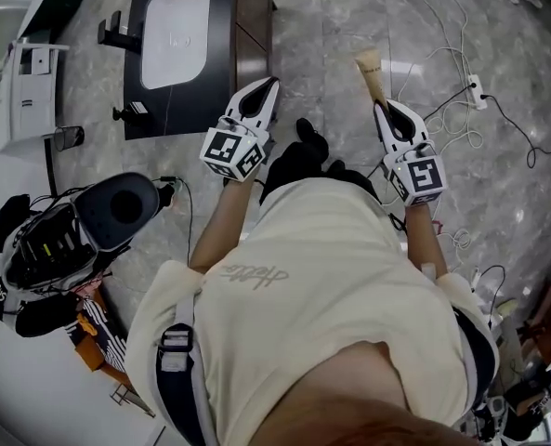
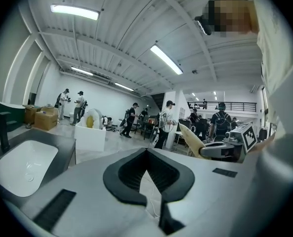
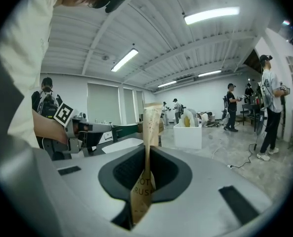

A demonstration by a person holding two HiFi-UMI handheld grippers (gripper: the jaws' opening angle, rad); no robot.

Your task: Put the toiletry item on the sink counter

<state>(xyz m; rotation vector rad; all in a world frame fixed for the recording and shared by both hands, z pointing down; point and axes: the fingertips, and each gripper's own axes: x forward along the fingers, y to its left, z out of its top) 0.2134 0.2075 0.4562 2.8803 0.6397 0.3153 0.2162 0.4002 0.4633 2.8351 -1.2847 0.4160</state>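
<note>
Right gripper view shows the right tool (image 3: 146,149) pinching a flat brown paper toothbrush packet (image 3: 149,125) by its lower end, the rest standing up beyond the tips. The left tool (image 2: 147,153) is pressed together and empty. The packet is over the floor, well short of the dark bench (image 1: 224,63) and its white basin (image 1: 175,31). It looks light and thin, likely to bend or slip; a hold nearer mid-length would steady it.

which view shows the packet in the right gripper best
The right gripper view: the packet sits clamped in the right gripper, print visible. The head view shows only its tip; the left gripper view, a small slanted strip.
</note>
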